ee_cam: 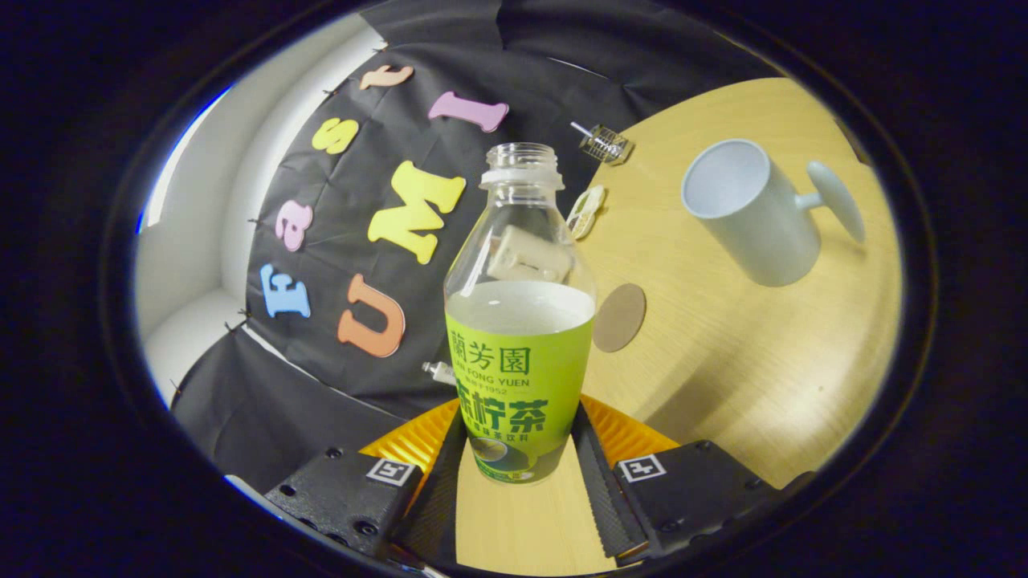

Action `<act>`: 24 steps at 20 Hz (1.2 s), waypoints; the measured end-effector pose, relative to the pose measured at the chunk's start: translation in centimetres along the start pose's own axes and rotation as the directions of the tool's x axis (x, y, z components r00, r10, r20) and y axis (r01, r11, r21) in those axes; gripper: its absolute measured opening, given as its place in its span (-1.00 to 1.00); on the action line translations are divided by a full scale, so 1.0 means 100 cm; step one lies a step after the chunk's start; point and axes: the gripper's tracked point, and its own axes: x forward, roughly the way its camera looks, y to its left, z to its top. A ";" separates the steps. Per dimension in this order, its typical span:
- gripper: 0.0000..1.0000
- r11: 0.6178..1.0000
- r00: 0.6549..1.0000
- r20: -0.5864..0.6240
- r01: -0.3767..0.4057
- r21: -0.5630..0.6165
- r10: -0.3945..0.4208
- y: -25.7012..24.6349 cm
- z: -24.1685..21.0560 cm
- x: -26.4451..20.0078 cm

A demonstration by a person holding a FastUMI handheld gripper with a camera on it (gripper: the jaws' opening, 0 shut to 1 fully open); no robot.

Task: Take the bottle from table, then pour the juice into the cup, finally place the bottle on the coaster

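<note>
Gripper view, read from left to right: at lower centre the gripper (518,474) has its two fingers closed in on the lower part of the bottle (519,337), one finger pressing each side of the green label, so the bottle appears firmly held between them. The bottle is uncapped, its open mouth pointing to the upper centre, and pale juice fills it to about the top of the label. Just right of the bottle, on the wooden table (747,353), lies the round coaster (619,317). Further to the upper right stands the white cup (751,210), handle turned away to the right, well apart from the bottle.

With no cap on, a hasty swing toward the cup could slop juice onto the table. The hold is low on a smooth label, so tipping could let the bottle slip or twist.
</note>
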 end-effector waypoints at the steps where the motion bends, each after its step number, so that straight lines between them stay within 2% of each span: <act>1: 0.54 0.999 1.000 0.000 -0.010 0.044 0.010 0.000 0.002 0.002; 7: 0.54 0.977 0.996 0.019 -0.085 0.197 0.082 0.009 0.009 0.000; 11: 0.54 0.944 0.991 0.050 -0.136 0.301 0.127 0.016 0.021 -0.003; 24: 0.53 0.860 0.979 0.068 -0.200 0.468 0.191 0.041 0.038 -0.006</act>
